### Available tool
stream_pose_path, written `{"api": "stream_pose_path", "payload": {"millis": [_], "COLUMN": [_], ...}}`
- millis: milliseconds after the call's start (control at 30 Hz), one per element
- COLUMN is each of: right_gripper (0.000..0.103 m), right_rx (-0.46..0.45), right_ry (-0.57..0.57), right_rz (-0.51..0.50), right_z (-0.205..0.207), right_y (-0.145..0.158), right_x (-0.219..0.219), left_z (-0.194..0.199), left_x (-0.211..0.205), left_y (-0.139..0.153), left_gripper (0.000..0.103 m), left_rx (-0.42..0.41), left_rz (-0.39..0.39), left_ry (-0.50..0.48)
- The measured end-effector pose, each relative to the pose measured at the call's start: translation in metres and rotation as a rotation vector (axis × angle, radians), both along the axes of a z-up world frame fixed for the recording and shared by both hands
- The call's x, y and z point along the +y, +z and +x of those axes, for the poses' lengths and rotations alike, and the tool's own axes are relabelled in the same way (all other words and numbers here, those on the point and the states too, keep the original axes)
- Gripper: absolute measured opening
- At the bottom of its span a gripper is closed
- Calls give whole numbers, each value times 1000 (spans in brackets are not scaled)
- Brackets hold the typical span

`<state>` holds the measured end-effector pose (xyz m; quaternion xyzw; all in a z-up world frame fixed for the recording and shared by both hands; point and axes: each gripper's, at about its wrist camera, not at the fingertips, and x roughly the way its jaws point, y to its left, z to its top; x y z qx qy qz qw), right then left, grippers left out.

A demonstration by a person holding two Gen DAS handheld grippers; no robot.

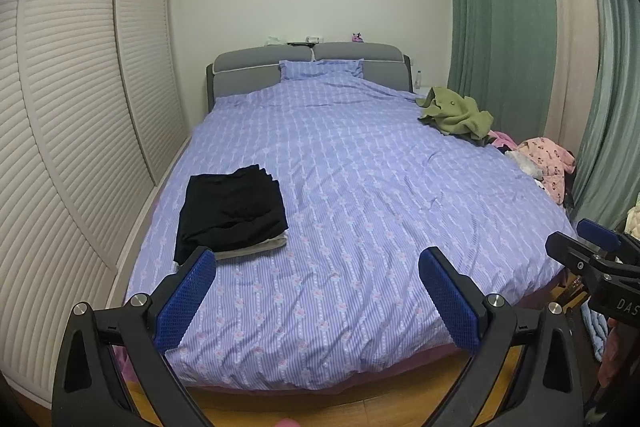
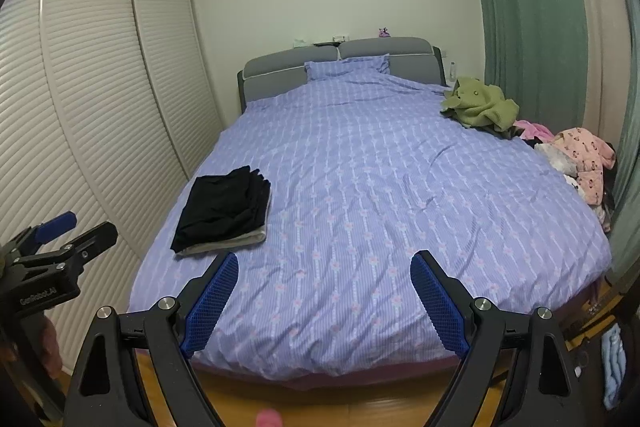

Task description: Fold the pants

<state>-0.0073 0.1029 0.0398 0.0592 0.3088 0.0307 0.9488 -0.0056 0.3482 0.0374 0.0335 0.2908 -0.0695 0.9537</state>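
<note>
Hovering over the foot of the bed, both tools stand wide and hold nothing: the left tool and the right tool each show bare blue pads with only the lilac duvet between them. A folded stack with black pants on top and a pale folded garment just under it lies near the bed's left edge, close to the louvred wardrobe doors. The unfolded heap sits well apart, along the right edge by the green curtain: an olive green garment and pink printed clothes beside it.

The step in hand looks like fetching the next pair from that heap. Whether pants are in it I cannot tell, so it pays to go in with both tools open, pinch a waistband at two separate spots rather than a bunched middle, and carry it to the bare centre of the duvet, clear of the finished stack.
</note>
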Motion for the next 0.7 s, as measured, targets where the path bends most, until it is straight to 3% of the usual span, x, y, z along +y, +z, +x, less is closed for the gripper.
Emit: {"api": "stream_pose_path", "payload": {"millis": [700], "right_gripper": [89], "right_rx": [-20], "right_ry": [-1], "right_rz": [1], "right_z": [-7], "right_y": [5], "right_x": [-10], "left_z": [-2], "left_x": [-7], "left_y": [7], "left_gripper": [103], "left_rx": [-12], "left_rz": [-8], "left_ry": [-20]}}
